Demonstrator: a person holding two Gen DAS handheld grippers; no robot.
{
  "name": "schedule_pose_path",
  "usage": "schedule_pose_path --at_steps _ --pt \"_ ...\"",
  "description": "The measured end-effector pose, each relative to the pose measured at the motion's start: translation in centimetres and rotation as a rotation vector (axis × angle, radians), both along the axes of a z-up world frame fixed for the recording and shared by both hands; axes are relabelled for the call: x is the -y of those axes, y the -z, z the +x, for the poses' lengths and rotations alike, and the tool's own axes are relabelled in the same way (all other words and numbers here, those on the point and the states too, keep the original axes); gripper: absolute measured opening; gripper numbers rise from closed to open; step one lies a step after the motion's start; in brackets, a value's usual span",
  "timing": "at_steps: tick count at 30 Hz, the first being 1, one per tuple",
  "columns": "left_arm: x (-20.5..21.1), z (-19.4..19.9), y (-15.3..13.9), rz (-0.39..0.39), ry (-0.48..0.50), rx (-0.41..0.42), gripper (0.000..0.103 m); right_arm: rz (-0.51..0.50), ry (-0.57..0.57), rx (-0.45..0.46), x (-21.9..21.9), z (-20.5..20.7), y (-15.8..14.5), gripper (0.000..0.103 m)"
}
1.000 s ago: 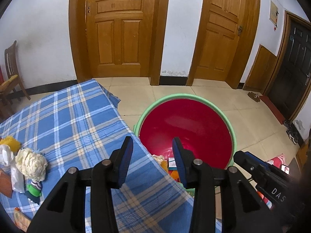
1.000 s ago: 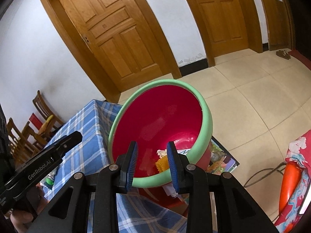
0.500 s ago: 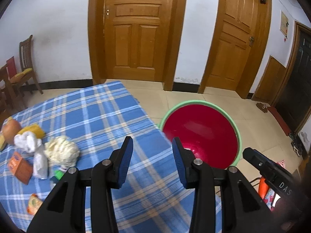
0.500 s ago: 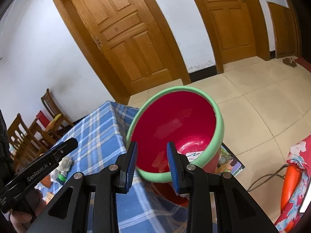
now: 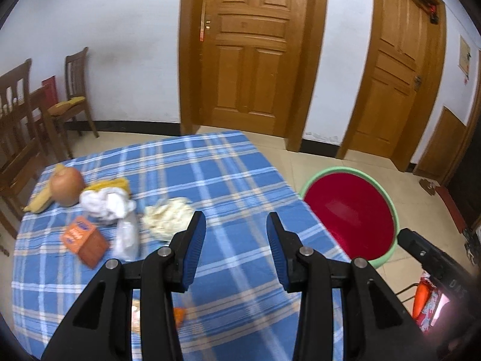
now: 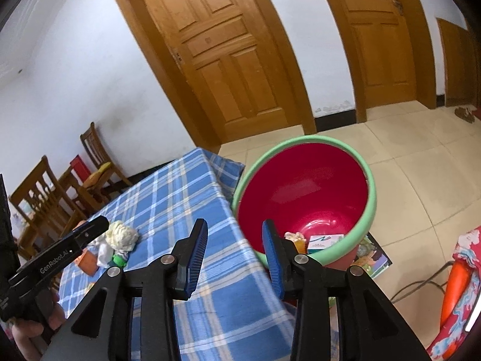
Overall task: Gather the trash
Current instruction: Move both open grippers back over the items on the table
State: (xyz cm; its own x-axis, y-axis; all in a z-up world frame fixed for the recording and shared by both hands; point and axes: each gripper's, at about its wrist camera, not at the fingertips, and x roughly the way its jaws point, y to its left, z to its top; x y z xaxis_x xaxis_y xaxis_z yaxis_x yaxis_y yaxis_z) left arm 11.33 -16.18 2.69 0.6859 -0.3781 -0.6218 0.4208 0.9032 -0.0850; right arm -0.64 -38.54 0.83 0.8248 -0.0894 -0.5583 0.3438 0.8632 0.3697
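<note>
A red bin with a green rim (image 5: pixel 345 170) stands on the floor off the right edge of the blue plaid table (image 5: pixel 210 174). My left gripper (image 5: pixel 236 234) hovers open over the cloth, empty. Left of it lie a cream paper wad (image 5: pixel 166 218), white tissue (image 5: pixel 103 203), an orange box (image 5: pixel 84 240), a clear plastic bag (image 5: pixel 127 237) and a brown round thing (image 5: pixel 66 185). My right gripper (image 6: pixel 234 240) hangs over the table edge beside the bin (image 6: pixel 371 198), its jaws opening with nothing between them. A white-green box (image 6: pixel 323 240) lies in the bin.
Wooden chairs (image 5: pixel 18 126) stand left of the table and two wooden doors (image 5: pixel 249 51) are behind. A picture book (image 6: pixel 372 258) lies under the bin, and an orange-red patterned thing (image 6: pixel 457 285) and a cable lie on the tiled floor. A hand (image 6: pixel 27 331) holds the left tool.
Both grippers have drawn back and leftward from the bin toward the table, bringing the trash pile into view. The right jaws now stand wider apart.
</note>
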Motion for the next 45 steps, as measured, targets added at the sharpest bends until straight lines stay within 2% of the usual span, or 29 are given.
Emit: schedule_pose_path --at_steps 11,15,17,20,26,32,36,39,45 --pt "-7.2 1.1 0.1 -0.003 -0.152 -0.001 0.043 -0.047 -0.134 0.01 -4.8 2.1 -1.7 0.043" --pt "-9.3 1.6 0.0 0.008 -0.207 0.002 0.053 -0.042 -0.195 0.005 -6.5 3.2 -2.2 0.043" --pt "-10.4 1.9 0.1 0.011 -0.228 0.006 0.054 -0.046 -0.22 0.007 -7.3 3.8 -2.6 0.043" --pt "-11.8 2.5 0.4 0.02 -0.253 0.002 0.057 -0.053 -0.247 0.011 -8.4 4.4 -3.0 0.049" --pt "-14.0 3.8 1.5 0.068 -0.287 -0.007 0.071 -0.089 -0.291 0.0 -10.9 6.5 -3.4 0.057" --pt "-16.2 5.7 3.7 0.122 -0.328 -0.036 0.077 -0.083 -0.321 -0.044 -12.9 9.2 -2.6 0.059" --pt "-16.9 7.1 5.3 0.108 -0.319 -0.092 0.083 -0.082 -0.344 -0.086 -14.1 11.5 -1.3 0.059" --pt "-17.0 7.9 6.3 0.089 -0.301 -0.122 0.083 -0.078 -0.37 -0.117 -14.8 13.3 -0.3 0.06" --pt "-16.2 8.6 7.1 0.109 -0.277 -0.107 0.083 -0.068 -0.39 -0.168 -15.6 16.3 1.9 0.06"
